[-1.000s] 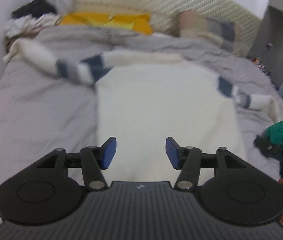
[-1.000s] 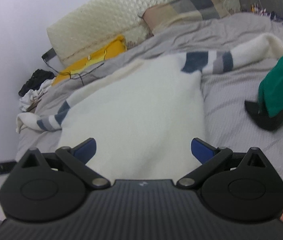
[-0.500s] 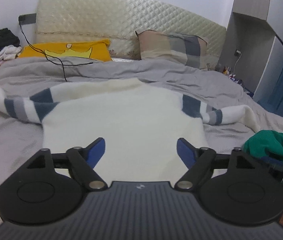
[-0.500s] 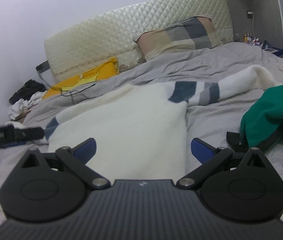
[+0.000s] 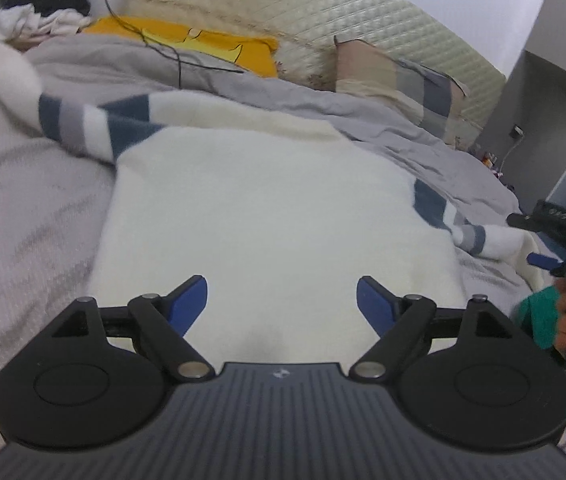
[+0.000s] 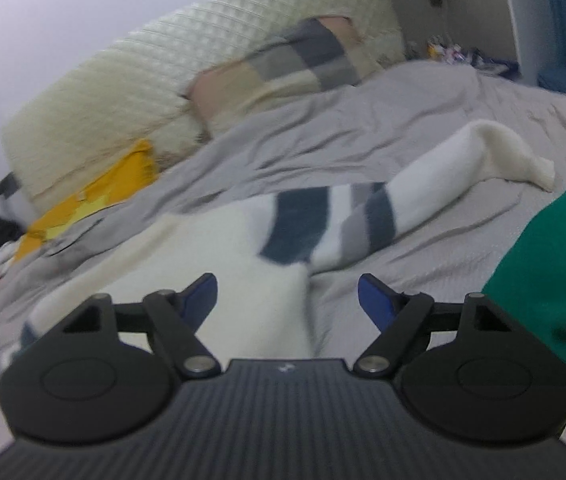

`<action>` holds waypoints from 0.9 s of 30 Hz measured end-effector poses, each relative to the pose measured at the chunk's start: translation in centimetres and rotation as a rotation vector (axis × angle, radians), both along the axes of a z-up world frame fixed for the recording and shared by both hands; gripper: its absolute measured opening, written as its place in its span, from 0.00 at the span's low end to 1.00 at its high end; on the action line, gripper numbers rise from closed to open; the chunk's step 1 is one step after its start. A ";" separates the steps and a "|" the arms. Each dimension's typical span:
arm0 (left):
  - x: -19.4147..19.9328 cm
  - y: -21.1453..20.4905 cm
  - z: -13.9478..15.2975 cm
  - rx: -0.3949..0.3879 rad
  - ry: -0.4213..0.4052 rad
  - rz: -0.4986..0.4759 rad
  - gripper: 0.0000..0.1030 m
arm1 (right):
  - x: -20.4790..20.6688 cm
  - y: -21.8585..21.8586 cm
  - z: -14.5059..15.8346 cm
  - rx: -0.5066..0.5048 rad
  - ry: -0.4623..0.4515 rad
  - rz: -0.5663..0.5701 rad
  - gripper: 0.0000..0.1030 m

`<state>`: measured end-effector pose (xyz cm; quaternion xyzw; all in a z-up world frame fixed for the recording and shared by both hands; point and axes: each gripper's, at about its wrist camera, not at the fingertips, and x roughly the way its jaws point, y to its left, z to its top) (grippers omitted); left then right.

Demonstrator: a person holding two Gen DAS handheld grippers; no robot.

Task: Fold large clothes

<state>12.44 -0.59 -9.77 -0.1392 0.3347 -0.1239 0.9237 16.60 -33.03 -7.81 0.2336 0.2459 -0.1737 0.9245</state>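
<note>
A cream sweater (image 5: 267,216) with blue and grey striped sleeves lies flat on the grey bed, body toward me, sleeves spread to each side. My left gripper (image 5: 282,300) is open and empty above the sweater's near hem. My right gripper (image 6: 287,294) is open and empty over the sweater's right edge (image 6: 243,280), near the striped right sleeve (image 6: 363,216). The right gripper also shows at the right edge of the left wrist view (image 5: 555,240), held in a hand.
A green garment (image 6: 555,264) lies on the bed to the right of the sweater. A yellow pillow (image 5: 187,44), a plaid pillow (image 5: 395,80) and the quilted headboard (image 5: 323,12) are at the far end. Dark and white clothes (image 5: 39,4) are piled at the far left corner.
Both grippers have tilted and moved lower toward the sweater. The right gripper has shifted right toward the striped sleeve. Both stay open.
</note>
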 end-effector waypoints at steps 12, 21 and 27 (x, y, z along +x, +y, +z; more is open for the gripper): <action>2.2 -0.7 -3.0 -0.007 0.090 0.044 0.83 | 5.6 -12.3 -8.9 0.362 0.017 -0.173 1.00; 5.0 -1.3 -5.2 -0.031 0.154 0.060 0.83 | 8.7 -20.3 -12.1 0.413 -0.098 -0.283 1.00; 6.3 -1.8 -5.7 -0.028 0.137 0.064 0.83 | 7.6 -27.6 -11.5 0.518 -0.264 -0.482 1.00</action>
